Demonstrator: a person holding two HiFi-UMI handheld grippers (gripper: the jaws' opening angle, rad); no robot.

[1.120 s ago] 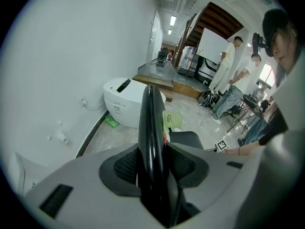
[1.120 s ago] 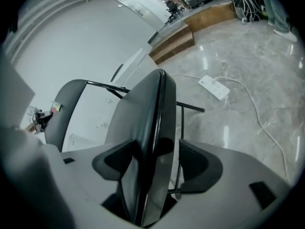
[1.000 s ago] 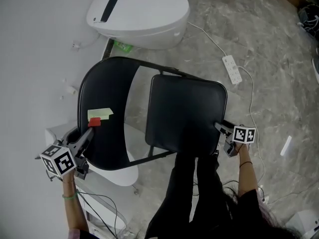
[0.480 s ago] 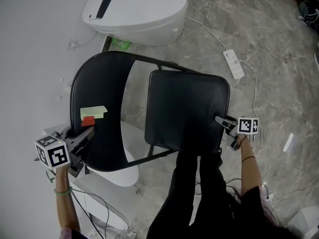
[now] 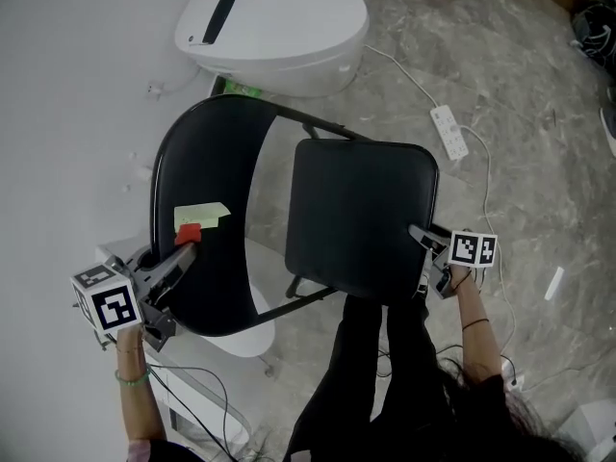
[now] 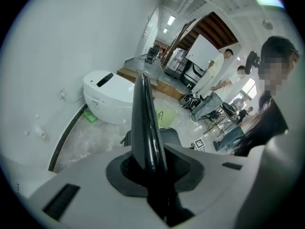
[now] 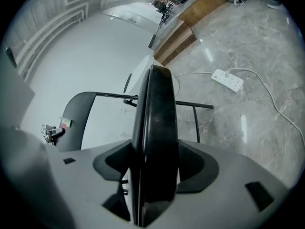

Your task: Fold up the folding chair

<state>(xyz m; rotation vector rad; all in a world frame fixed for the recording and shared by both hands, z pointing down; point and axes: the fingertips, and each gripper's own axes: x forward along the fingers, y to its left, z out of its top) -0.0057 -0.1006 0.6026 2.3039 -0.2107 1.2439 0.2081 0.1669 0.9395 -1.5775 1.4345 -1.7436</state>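
Head view: chair (image 5: pixel 337 191) unfolded on the floor (image 5: pixel 539 162), left gripper (image 5: pixel 183 258) at the backrest's (image 5: pixel 192 162) near edge, right gripper (image 5: pixel 421 239) at the seat's (image 5: pixel 366 229) right edge. Left gripper view: jaws have just been closing and stand narrow, clamped on the backrest rim. Right gripper view: jaws grip the seat edge-on.

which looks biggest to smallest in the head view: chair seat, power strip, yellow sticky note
1. chair seat, by far
2. power strip and yellow sticky note: about alike; the note is nearer the camera, so unranked
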